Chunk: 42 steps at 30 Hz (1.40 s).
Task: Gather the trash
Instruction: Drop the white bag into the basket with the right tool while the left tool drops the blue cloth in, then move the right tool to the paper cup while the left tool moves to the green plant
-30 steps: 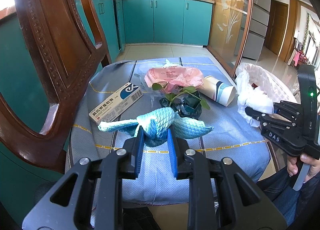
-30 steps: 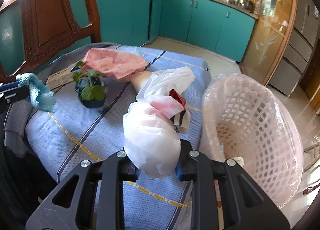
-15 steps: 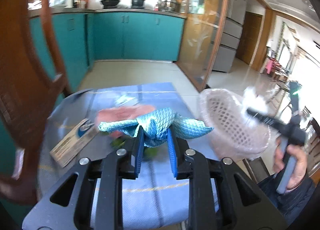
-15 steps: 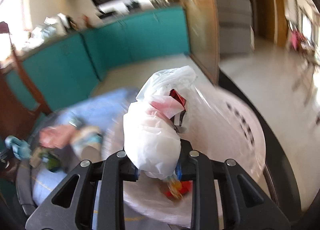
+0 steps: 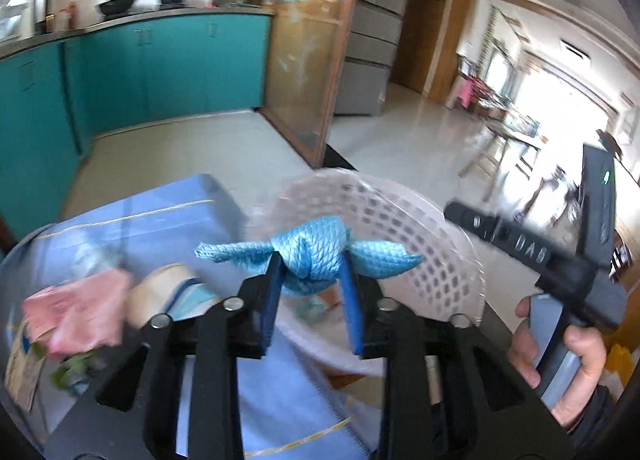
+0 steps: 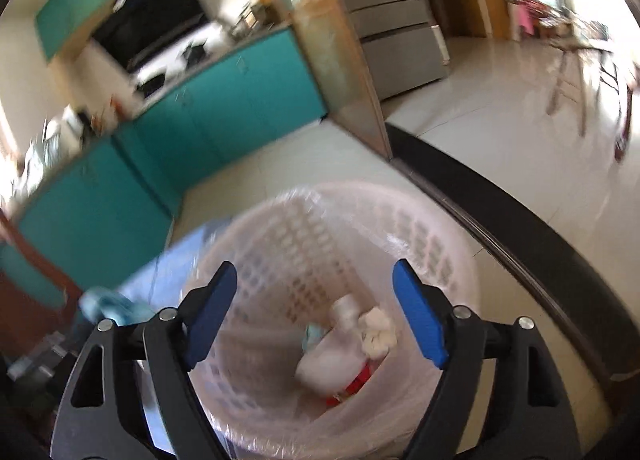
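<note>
My left tongs point(image 5: 311, 283) have just been opening, and the blue cloth point(image 5: 310, 256) is still between the pads point(image 5: 269, 302); the blur keeps me from telling whether they still press on it. The cloth sits at the tips, its two ends sticking out to either side, right in front of the basket point(image 5: 404, 220), which is lined with a clear bag.

My right tongs point(image 6: 316, 314) have just been opening too, and now stand wide apart with nothing between them. They point down into the basket point(image 6: 280, 236). Just beyond and below their tips, on the basket's bottom, lies the white bag point(image 6: 332, 364) with a crumpled tissue point(image 6: 378, 330) and something red point(image 6: 354, 378) beside it.

From the left view, the right tongs point(image 5: 504, 238) show off to the right, gripped by a hand point(image 5: 568, 360), above the basket's far rim.

To the left of my left tongs, on the blue-clothed tabletop point(image 5: 132, 220), lie a pink bag point(image 5: 80, 314), a paper cup point(image 5: 168, 292) on its side, some green leaves point(image 5: 72, 370) and a box point(image 5: 20, 364) at the edge of view.
</note>
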Each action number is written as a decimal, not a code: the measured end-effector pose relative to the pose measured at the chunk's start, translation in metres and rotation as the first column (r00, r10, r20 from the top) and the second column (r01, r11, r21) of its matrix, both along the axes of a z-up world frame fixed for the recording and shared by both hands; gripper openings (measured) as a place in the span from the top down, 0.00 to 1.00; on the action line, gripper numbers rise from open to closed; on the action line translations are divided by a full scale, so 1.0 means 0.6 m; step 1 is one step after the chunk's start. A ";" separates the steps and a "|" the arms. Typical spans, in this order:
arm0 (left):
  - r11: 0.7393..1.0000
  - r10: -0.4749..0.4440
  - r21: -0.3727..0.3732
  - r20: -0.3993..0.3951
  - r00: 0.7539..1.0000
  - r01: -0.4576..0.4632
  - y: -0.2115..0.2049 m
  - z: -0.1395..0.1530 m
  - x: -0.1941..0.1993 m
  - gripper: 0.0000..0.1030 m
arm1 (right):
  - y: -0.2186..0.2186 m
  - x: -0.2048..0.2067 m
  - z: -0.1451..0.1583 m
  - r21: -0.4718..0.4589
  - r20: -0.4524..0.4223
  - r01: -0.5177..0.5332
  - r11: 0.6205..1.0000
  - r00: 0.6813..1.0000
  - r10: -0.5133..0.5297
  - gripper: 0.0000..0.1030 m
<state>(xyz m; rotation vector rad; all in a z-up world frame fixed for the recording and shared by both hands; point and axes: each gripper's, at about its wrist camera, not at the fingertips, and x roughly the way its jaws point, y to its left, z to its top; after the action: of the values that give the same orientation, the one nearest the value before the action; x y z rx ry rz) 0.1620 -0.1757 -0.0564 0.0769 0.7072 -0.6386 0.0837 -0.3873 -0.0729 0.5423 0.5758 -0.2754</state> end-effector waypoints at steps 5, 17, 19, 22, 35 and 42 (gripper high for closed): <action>1.000 0.007 0.008 0.018 1.000 -0.007 -0.009 -0.014 -0.010 0.28 | -0.002 0.005 -0.008 0.002 -0.009 -0.004 1.000 1.000 0.004 0.23; 0.830 0.551 0.093 0.006 0.834 -0.549 0.306 -0.024 -0.035 0.26 | 0.247 0.151 0.050 -0.320 -0.160 -0.494 0.809 0.869 0.467 0.23; 0.808 0.584 0.099 -0.014 0.811 -0.580 0.338 -0.029 -0.048 0.26 | 0.321 0.182 0.041 -0.405 -0.185 -0.556 0.726 0.827 0.530 0.23; 0.789 0.611 0.113 -0.030 0.791 -0.605 0.365 -0.035 -0.057 0.25 | 0.378 0.188 0.005 -0.401 -0.211 -0.624 0.670 0.775 0.595 0.23; 0.754 0.652 0.138 -0.035 0.758 -0.642 0.400 -0.045 -0.088 0.21 | 0.452 0.211 -0.116 -0.373 -0.423 -0.756 0.538 0.655 0.626 0.23; 0.774 0.627 0.151 -0.045 0.778 -0.615 0.376 -0.051 -0.089 0.20 | 0.442 0.206 -0.120 -0.348 -0.427 -0.763 0.545 0.647 0.632 0.23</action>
<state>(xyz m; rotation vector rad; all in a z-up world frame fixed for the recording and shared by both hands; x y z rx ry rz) 0.1085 0.0498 -0.0868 -0.0720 0.8083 0.0489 0.2075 -0.1223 -0.1448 -0.2834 0.8953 0.3006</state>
